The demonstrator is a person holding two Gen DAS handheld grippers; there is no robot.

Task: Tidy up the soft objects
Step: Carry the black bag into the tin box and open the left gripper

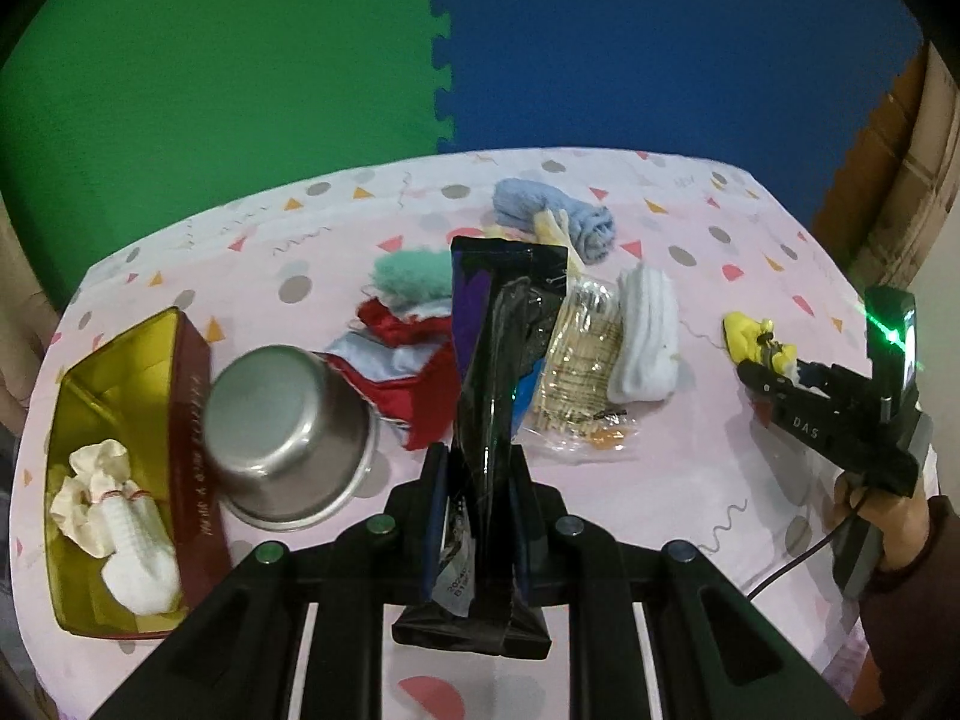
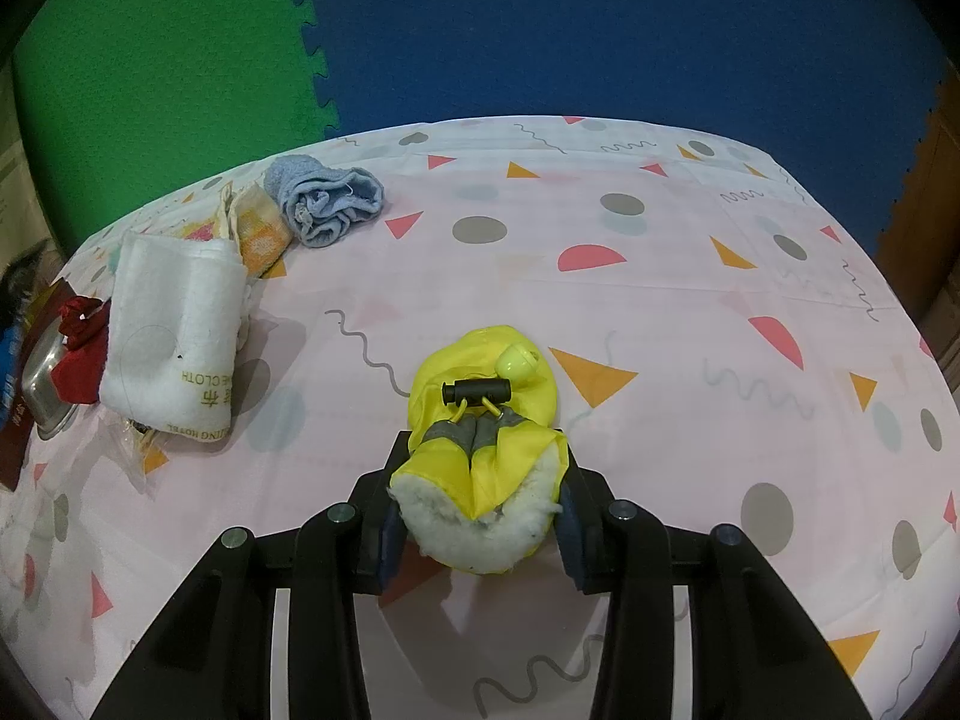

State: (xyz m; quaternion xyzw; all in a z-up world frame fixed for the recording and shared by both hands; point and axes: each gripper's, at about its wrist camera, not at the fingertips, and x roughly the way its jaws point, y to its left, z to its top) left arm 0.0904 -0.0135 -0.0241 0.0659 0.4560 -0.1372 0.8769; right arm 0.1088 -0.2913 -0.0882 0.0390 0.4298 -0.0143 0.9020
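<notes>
My left gripper (image 1: 477, 468) is shut on a long black foil packet (image 1: 501, 372) and holds it upright above the table. My right gripper (image 2: 477, 480) is shut on a yellow fleece-lined pouch (image 2: 480, 414) with a black cord lock; it also shows in the left wrist view (image 1: 753, 339) at the right. A red box with gold lining (image 1: 120, 420) at the left holds white and cream cloths (image 1: 120, 516). On the table lie a blue towel (image 2: 327, 201), a white folded cloth (image 2: 174, 330), red and light-blue fabric (image 1: 402, 366) and a teal fluffy item (image 1: 414, 273).
A steel bowl (image 1: 288, 438) lies tipped beside the red box. A clear bag of wooden sticks (image 1: 579, 360) lies by the white cloth. The table has a pink patterned cover (image 2: 660, 300). Green and blue foam mats stand behind. Cardboard stands at the far right.
</notes>
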